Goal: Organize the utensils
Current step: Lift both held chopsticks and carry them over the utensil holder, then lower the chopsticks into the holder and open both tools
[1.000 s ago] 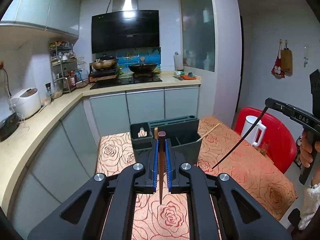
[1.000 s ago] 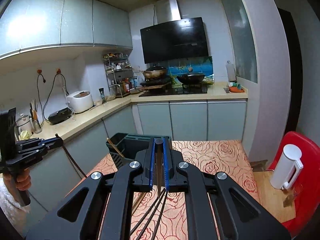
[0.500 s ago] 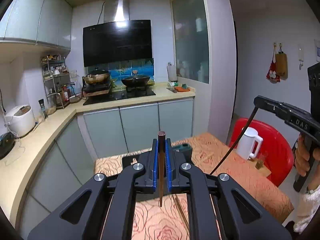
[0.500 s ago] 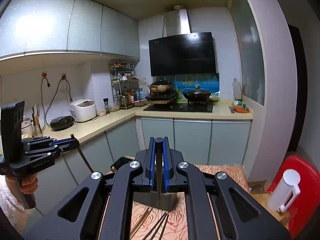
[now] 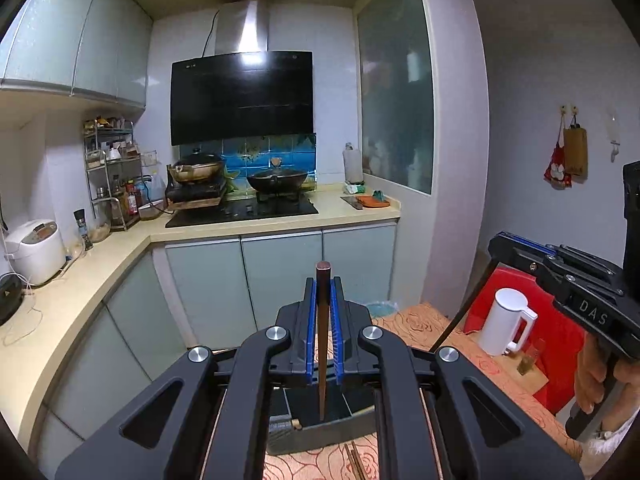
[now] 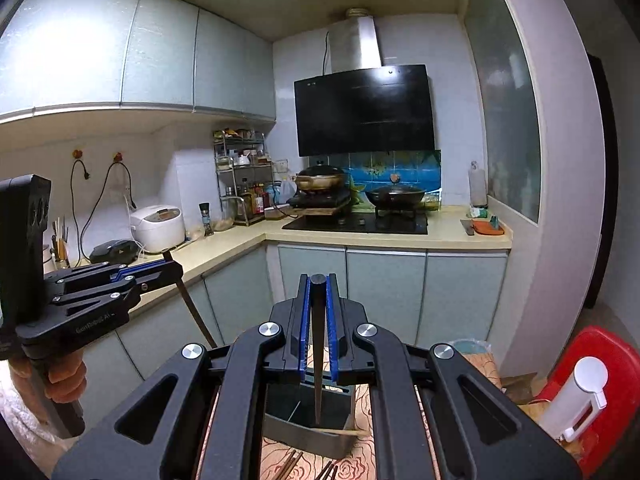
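Note:
My left gripper point(image 5: 323, 283) is shut on a brown chopstick point(image 5: 322, 352), which hangs tip-down over the dark utensil organizer point(image 5: 320, 436). In the right wrist view, my right gripper point(image 6: 319, 281) is shut on a black chopstick point(image 6: 318, 360) that points down into the same organizer point(image 6: 308, 432). Each gripper shows in the other's view: the right gripper point(image 5: 496, 245) holds its black chopstick point(image 5: 460, 316) at the right, and the left gripper point(image 6: 173, 266) holds its brown chopstick point(image 6: 196, 312) at the left. Loose chopsticks point(image 6: 290, 466) lie on the cloth in front of the organizer.
The table wears an orange rose-pattern cloth point(image 5: 420, 324). A white kettle point(image 5: 502, 322) stands on a red chair point(image 5: 560, 320) to the right. A beige L-shaped counter point(image 5: 80, 292) with a rice cooker point(image 5: 34, 250) runs along the left, with the stove behind.
Both grippers have risen and drawn back from the table, each still holding its chopstick. The organizer has dropped to the bottom of both views.

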